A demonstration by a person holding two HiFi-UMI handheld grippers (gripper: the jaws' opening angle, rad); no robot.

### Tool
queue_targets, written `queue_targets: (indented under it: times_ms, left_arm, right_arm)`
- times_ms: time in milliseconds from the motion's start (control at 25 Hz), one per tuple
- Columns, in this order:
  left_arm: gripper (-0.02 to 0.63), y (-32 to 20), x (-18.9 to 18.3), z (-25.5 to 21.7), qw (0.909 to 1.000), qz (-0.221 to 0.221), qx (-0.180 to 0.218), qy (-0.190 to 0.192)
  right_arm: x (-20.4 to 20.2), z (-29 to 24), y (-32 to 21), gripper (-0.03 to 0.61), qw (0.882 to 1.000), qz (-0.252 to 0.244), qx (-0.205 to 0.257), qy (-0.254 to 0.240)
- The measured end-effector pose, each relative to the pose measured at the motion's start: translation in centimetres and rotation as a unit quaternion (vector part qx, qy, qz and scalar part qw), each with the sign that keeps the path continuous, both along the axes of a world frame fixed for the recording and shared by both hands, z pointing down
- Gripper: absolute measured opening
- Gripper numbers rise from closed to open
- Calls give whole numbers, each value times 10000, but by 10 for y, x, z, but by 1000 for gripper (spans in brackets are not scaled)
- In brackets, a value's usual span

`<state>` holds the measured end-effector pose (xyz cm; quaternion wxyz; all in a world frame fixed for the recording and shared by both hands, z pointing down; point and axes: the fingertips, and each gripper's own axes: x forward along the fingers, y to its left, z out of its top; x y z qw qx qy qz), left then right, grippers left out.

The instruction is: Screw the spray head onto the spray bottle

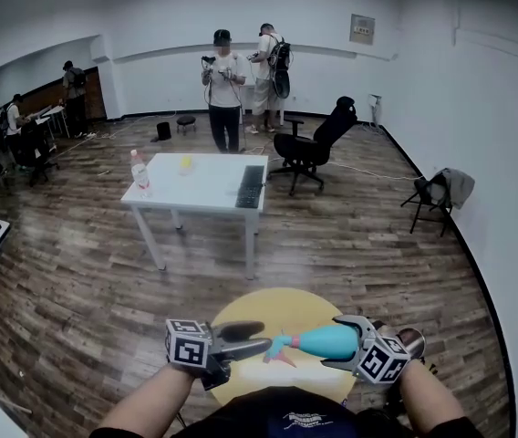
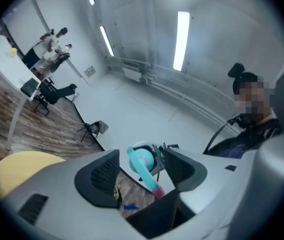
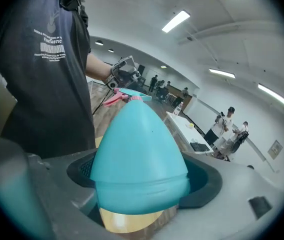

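a: how are the left gripper (image 1: 264,334) fingers?
b: wide apart and gripping nothing. the spray head (image 2: 144,164) shows in the gap between them, and the pads aren't touching it.
a: and the right gripper (image 3: 142,174)?
b: closed on the teal bottle (image 3: 137,149), with pads pressed to both sides. the bottle lies sideways above the yellow round table (image 1: 277,310), the spray head on its neck.
a: any writing?
b: "fantastic" on the dark shirt (image 3: 47,74); the smaller lines are unreadable.
a: arms?
b: both forearms reach in from below, and the grippers face each other.
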<state>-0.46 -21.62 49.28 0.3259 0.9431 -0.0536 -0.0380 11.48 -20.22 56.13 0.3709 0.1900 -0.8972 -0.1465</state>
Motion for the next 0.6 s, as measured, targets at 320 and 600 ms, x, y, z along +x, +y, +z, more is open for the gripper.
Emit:
queue_targets:
  times_ms: [320, 600]
  left_arm:
    - [236, 36, 65, 13, 9799, 863, 1258, -1287]
    - [239, 40, 62, 18, 9825, 779, 1187, -1209]
  right_arm:
    - [-26, -11, 13, 452, 9982, -508, 198, 243]
    - [-30, -9, 17, 449, 9976, -641, 80, 240]
